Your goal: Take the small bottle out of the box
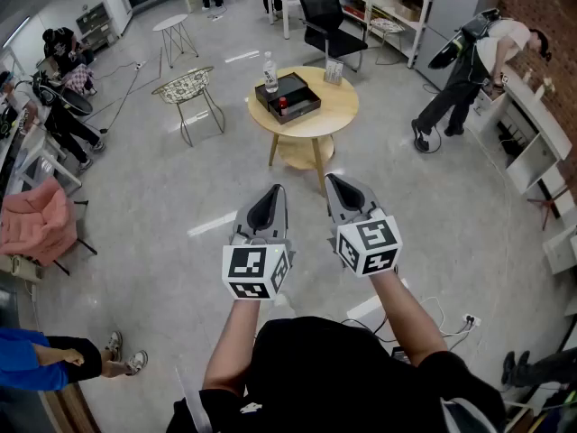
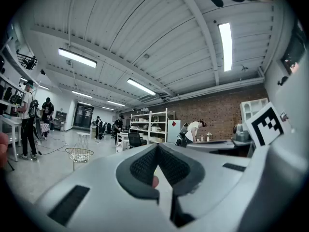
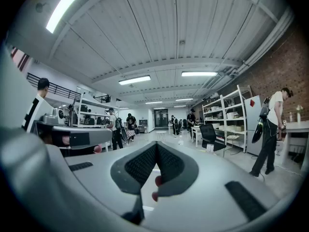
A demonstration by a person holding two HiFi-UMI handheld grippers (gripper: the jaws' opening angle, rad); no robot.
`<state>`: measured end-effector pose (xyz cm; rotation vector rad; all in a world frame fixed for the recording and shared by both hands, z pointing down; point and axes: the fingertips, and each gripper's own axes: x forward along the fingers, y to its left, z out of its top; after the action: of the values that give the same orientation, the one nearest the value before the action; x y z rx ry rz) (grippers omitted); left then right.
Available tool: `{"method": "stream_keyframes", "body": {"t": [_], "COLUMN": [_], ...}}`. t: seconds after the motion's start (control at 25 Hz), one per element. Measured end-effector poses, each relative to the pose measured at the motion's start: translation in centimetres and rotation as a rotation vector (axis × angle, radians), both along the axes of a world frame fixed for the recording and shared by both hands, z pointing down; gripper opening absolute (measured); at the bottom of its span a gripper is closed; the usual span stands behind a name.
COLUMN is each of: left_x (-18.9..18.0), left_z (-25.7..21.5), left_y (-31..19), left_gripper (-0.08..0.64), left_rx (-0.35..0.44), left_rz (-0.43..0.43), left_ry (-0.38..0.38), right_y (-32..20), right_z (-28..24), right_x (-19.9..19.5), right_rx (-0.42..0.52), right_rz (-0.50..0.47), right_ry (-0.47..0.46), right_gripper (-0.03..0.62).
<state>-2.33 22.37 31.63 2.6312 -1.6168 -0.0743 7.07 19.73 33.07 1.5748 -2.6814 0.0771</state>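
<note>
Left gripper (image 1: 273,190) shut, empty, held level; right gripper (image 1: 333,180) just beside it, also closed w/ nothing in it. Step looks like approach: both well apart from the round surface (image 1: 341,114) ahead. Next prob. needs closing in, then opening over the black box (image 1: 303,114). Small bottle (image 1: 282,105) sits in the box, red showing; too small to tell axis or pointing

left gripper (image 2: 157,146) fingers (image 2: 143,167) together, empty; brick wall (image 2: 222,112) behind
</note>
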Motion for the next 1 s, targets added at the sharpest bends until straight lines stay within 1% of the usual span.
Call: {"method": "stream_keyframes", "body": {"t": [0.16,0.52,0.8,1.0], "left_x": [-0.1,1.4,2.2,2.2], "left_z": [-0.1,0.1,1.3,1.4], "left_y": [-0.2,0.3,0.5,-1.3], "left_gripper": [0.003,0.003,0.003,0.003], "left_rx": [-0.002,-0.006,-0.023,-0.026], "left_rz": [0.001,-0.003,-0.002,-0.001], "left_ry": [0.007,-0.007,-0.010,-0.009], "right_y": [-0.1,0.8,0.6,-1.4], "right_z": [0.0,0.5,2.1,2.2], "right_x": [-0.2,0.1,1.2,1.2], "right_rx": [0.002,0.003,-0.027,-0.034], "right_rz": [-0.007,-0.064,-0.056,-0.053], "right_ry": [-0.007,0.005,0.019,0.017], "right_gripper": [-0.002,-0.002,-0.002,-0.002]}}
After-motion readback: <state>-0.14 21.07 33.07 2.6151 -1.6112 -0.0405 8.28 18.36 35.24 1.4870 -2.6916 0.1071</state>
